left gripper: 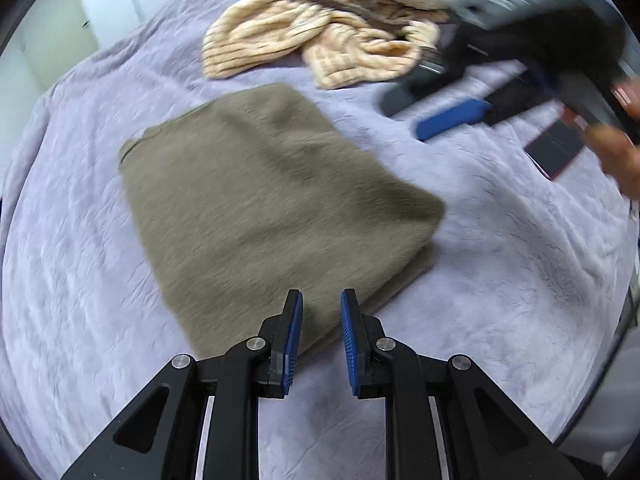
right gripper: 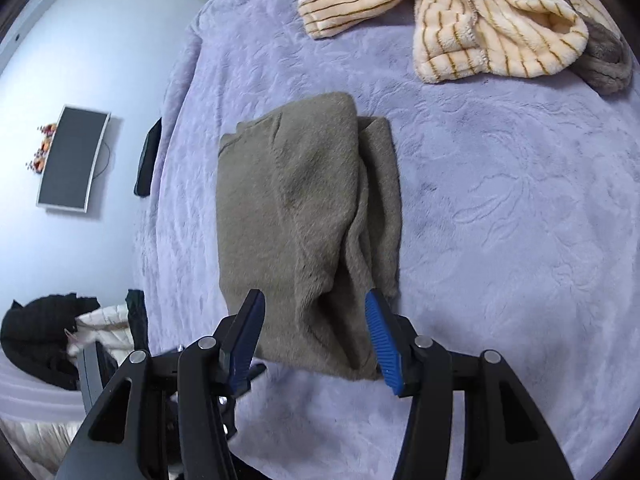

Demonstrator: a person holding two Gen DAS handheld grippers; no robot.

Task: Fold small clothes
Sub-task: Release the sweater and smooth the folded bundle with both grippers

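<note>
1. The folded olive-brown fuzzy garment (right gripper: 304,232) lies on the lavender plush bed cover (right gripper: 500,240).
2. Left gripper (left gripper: 321,300): jaws released, holding nothing.
3. Right gripper (right gripper: 316,300): jaws spread wide; in the left view it is blurred.
4. The cream striped fleece clothes (right gripper: 480,20) are cut off at the edge.

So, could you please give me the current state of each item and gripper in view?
Taupe fuzzy knit garment: folded, lying flat on the lavender plush blanket.
Cream striped fleece garment: crumpled, unfolded, behind the taupe one.
Left gripper: open, empty, at the taupe garment's near edge.
Right gripper: open wide, empty, over the taupe garment's near end.
</note>
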